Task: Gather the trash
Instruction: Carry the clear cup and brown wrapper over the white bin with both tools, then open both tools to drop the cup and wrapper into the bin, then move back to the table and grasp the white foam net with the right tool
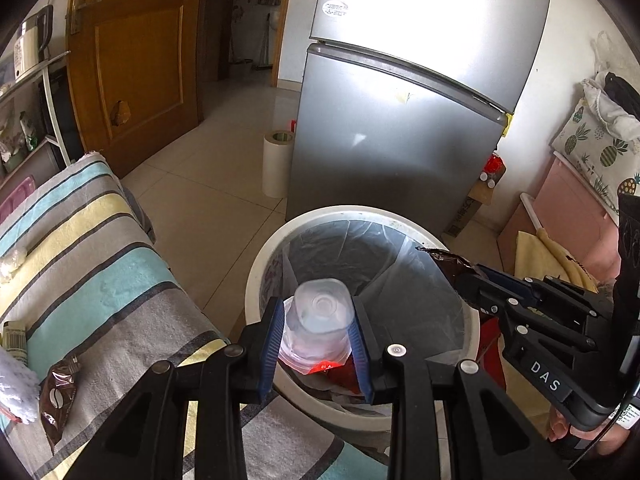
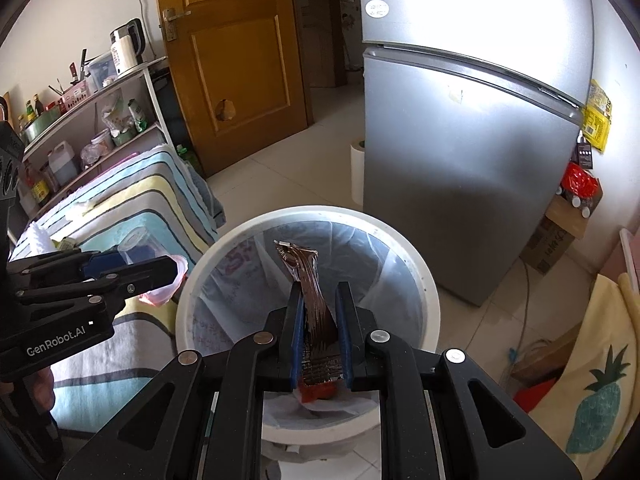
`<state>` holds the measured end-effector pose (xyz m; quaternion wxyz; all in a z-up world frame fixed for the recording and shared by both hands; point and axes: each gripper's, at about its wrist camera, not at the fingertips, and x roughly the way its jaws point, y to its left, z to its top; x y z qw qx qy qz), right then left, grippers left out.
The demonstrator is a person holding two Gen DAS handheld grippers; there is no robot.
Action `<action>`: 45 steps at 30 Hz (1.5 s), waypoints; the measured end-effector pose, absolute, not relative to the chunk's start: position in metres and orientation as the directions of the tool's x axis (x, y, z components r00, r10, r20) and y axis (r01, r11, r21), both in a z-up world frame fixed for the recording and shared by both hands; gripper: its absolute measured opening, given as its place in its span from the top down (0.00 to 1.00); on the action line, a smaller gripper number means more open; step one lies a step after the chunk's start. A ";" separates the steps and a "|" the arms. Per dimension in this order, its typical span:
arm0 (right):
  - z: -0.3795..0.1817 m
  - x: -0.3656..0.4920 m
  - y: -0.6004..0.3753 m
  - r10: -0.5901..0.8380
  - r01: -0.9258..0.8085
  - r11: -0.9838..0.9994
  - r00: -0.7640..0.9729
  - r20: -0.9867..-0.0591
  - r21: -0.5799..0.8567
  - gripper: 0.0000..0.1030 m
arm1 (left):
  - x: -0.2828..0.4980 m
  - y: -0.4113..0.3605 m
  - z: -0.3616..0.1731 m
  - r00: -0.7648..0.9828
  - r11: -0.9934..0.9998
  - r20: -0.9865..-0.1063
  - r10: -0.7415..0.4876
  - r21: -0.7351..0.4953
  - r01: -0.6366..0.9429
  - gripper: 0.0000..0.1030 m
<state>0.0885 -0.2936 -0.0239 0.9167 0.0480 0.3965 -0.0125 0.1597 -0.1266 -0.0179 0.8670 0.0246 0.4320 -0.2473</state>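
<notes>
A white trash bin (image 1: 260, 264) with a clear liner stands on the floor by the striped bed; it also shows in the right wrist view (image 2: 428, 280). My left gripper (image 1: 316, 320) is shut on a clear plastic cup (image 1: 320, 308) and holds it over the bin's near rim. My right gripper (image 2: 318, 320) is shut on a brown snack wrapper (image 2: 308, 280) and holds it above the bin's opening. The right gripper also shows in the left wrist view (image 1: 472, 292), and the left gripper shows in the right wrist view (image 2: 132, 264).
A brown wrapper (image 1: 60, 392), a white cloth (image 1: 16, 384) and a paper scrap (image 1: 16, 340) lie on the striped bed (image 1: 100, 280). A silver fridge (image 1: 400, 120) stands behind the bin, a white roll (image 1: 276, 164) beside it. A shelf (image 2: 92, 128) is on the left.
</notes>
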 end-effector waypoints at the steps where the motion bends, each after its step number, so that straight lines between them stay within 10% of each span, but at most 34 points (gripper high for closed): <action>1: -0.025 0.089 -0.295 0.009 0.066 0.995 0.683 -0.730 0.075 0.85 | 0.160 -0.128 -0.019 0.502 0.878 -0.764 -0.406 -0.172 0.448 0.67; 8: -0.028 0.089 -0.299 0.004 0.078 0.994 0.686 -0.728 0.079 0.65 | 0.159 -0.130 -0.018 0.506 0.878 -0.763 -0.403 -0.165 0.449 0.56; 45: 0.012 0.070 -0.207 0.107 -0.092 0.994 0.753 -0.649 0.057 0.57 | 0.106 -0.004 0.030 0.685 0.958 -0.672 -0.281 -0.157 0.239 0.55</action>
